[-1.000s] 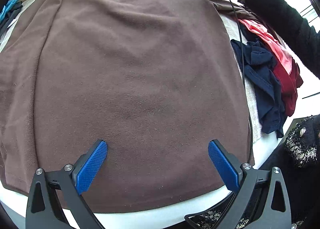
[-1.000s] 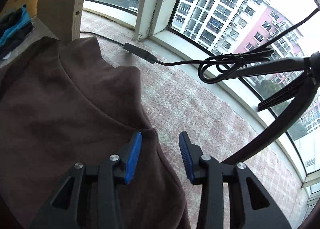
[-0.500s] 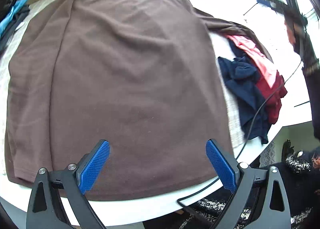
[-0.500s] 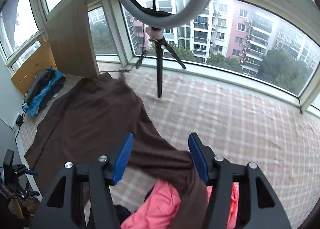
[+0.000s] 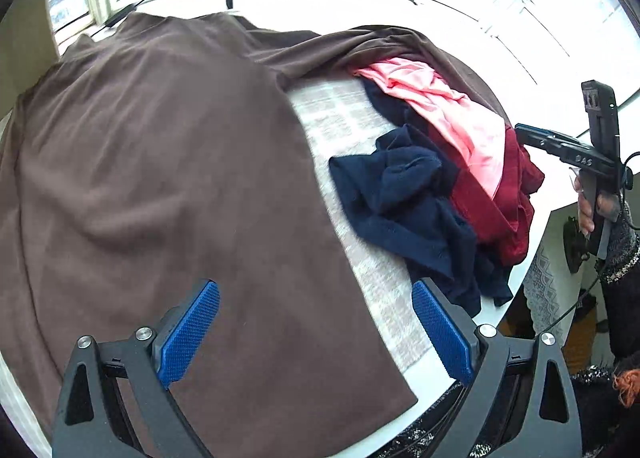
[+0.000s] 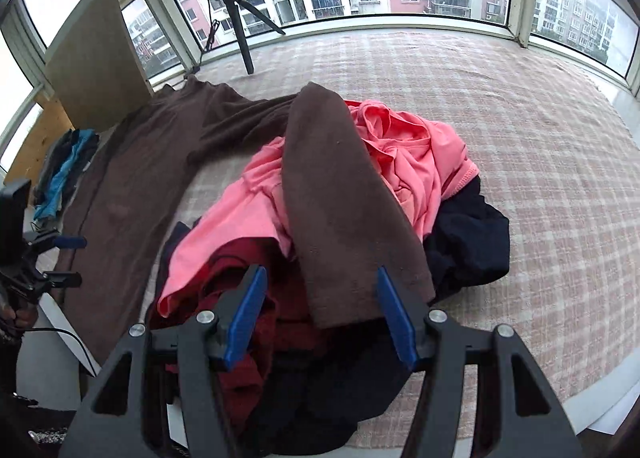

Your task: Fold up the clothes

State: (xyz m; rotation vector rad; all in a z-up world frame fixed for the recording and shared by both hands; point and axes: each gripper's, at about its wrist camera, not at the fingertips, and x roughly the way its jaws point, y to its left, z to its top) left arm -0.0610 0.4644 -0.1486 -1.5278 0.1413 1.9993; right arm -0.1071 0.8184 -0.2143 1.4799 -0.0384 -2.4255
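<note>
A brown long-sleeved shirt [image 5: 160, 178] lies spread flat on the table. One brown sleeve [image 6: 344, 202] drapes over a heap of clothes: a pink garment [image 6: 416, 154], a dark red one [image 6: 240, 270] and a navy one [image 5: 400, 202]. My left gripper [image 5: 316, 334] is open and empty above the shirt's hem near the front edge. My right gripper [image 6: 320, 322] is open and empty just above the sleeve's cuff end and the heap. The right gripper also shows at the right of the left wrist view [image 5: 532, 134].
A checked cloth [image 6: 520, 118] covers the table. A ring light on a tripod [image 6: 236, 18] stands at the back by the windows. A blue and dark garment pile [image 6: 64, 170] lies at the far left. The table's front edge [image 5: 432, 382] is near my left gripper.
My right gripper has pulled back from the shirt's collar to above the heap and opened wider. The left gripper has swung right, bringing the heap into view.
</note>
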